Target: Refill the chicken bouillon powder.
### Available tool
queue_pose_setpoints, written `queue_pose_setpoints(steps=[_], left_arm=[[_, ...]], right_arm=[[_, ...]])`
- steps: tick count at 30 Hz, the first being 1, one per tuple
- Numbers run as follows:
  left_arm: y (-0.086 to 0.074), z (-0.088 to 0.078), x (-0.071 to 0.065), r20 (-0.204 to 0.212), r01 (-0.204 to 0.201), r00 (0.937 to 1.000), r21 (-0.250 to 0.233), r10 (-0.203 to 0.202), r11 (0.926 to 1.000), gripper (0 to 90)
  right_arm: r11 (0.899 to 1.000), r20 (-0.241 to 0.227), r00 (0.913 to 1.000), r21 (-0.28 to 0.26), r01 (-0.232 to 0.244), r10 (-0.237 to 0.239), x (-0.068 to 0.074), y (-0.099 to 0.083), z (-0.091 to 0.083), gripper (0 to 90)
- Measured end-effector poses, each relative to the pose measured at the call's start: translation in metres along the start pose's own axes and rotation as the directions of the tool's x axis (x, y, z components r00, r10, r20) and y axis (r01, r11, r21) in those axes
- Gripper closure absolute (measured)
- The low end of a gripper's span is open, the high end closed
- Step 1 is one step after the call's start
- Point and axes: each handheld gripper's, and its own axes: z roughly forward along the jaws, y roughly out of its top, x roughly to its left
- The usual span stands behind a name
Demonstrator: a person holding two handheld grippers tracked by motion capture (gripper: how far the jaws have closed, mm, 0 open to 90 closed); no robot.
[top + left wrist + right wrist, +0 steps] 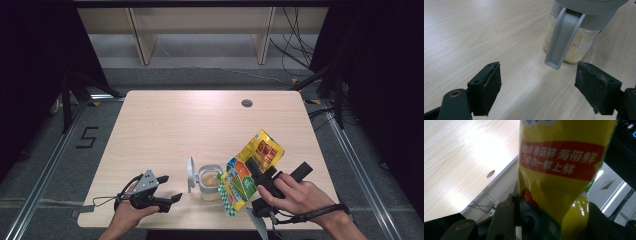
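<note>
Near the front edge of the table (165, 125), the yellow pouch (250, 167) hangs tilted, its long axis running from far right down to near left, its lower mouth just above the open jar (210, 181) of pale grains. Right tongs (264, 176) are clamped on the pouch's middle. Left of the jar, with its lid (190, 173) swung up, the left tongs (165, 190) stand apart, empty, jaws pointing toward it.
</note>
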Motion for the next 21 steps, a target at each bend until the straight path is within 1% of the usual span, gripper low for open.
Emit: queue_pose_setpoints(steps=[1, 2, 3, 4, 5, 6, 9, 10, 15, 16, 19, 20, 21], left_arm=[[0.0002, -0.0004, 0.0001, -0.005, -0.007, 1.0000, 0.001, 0.007, 1.0000, 20.4], [0.0002, -0.0004, 0.0000, -0.004, -0.006, 1.0000, 0.000, 0.006, 1.0000, 20.4], [0.0001, -0.0003, 0.0000, -0.004, -0.006, 1.0000, -0.001, 0.006, 1.0000, 20.4], [0.0009, -0.0012, 0.0011, 0.007, -0.019, 0.9998, 0.015, 0.019, 0.9997, 20.4], [0.0008, -0.0007, 0.0013, 0.005, -0.023, 0.9997, 0.010, 0.023, 0.9997, 20.4], [0.0007, -0.0006, 0.0012, 0.005, -0.019, 0.9998, 0.011, 0.019, 0.9998, 20.4], [0.0005, -0.0001, -0.0002, 0.003, 0.000, 1.0000, 0.006, 0.000, 1.0000, 20.4], [0.0005, -0.0004, 0.0005, 0.005, -0.006, 1.0000, 0.011, 0.006, 0.9999, 20.4], [0.0005, 0.0000, -0.0001, 0.003, -0.001, 1.0000, 0.008, 0.001, 1.0000, 20.4], [0.0007, -0.0008, 0.0018, -0.009, -0.026, 0.9996, 0.030, 0.026, 0.9992, 20.4], [0.0005, -0.0005, 0.0016, -0.005, -0.020, 0.9998, 0.024, 0.020, 0.9995, 20.4], [0.0005, -0.0007, 0.0018, -0.006, -0.024, 0.9997, 0.027, 0.024, 0.9993, 20.4], [0.0004, -0.0003, 0.0007, 0.001, -0.009, 1.0000, 0.014, 0.009, 0.9999, 20.4]], right_arm=[[1.000, 0.001, 0.9999, -0.006, 0.012, -0.012, -0.0008, 0.0000, 0.0004, 65.2], [0.999, -0.007, 0.9996, -0.021, 0.026, -0.026, -0.0024, -0.0002, 0.0013, 65.2], [1.000, -0.006, 0.9997, -0.019, 0.026, -0.026, -0.0023, -0.0002, 0.0011, 65.2], [0.999, -0.007, 0.9996, -0.019, 0.027, -0.027, -0.0024, -0.0003, 0.0011, 65.3], [1.000, -0.008, 0.9997, -0.017, 0.024, -0.025, -0.0023, -0.0004, 0.0010, 65.3], [1.000, -0.010, 0.9998, -0.011, 0.015, -0.015, -0.0016, -0.0006, 0.0006, 65.4], [1.000, -0.011, 0.9998, -0.012, 0.014, -0.014, -0.0015, -0.0007, 0.0006, 65.5], [1.000, -0.010, 0.9999, -0.011, 0.013, -0.013, -0.0013, -0.0006, 0.0006, 65.5], [1.000, -0.010, 0.9999, -0.013, 0.010, -0.011, -0.0013, -0.0005, 0.0005, 65.6], [1.000, -0.010, 0.9999, -0.014, 0.011, -0.011, -0.0013, -0.0005, 0.0004, 65.6], [1.000, -0.010, 0.9999, -0.014, 0.013, -0.013, -0.0015, -0.0005, 0.0005, 65.6], [1.000, -0.010, 0.9999, -0.014, 0.013, -0.013, -0.0015, -0.0005, 0.0005, 65.6], [1.000, -0.010, 0.9999, -0.014, 0.014, -0.014, -0.0015, -0.0006, 0.0004, 65.6]])
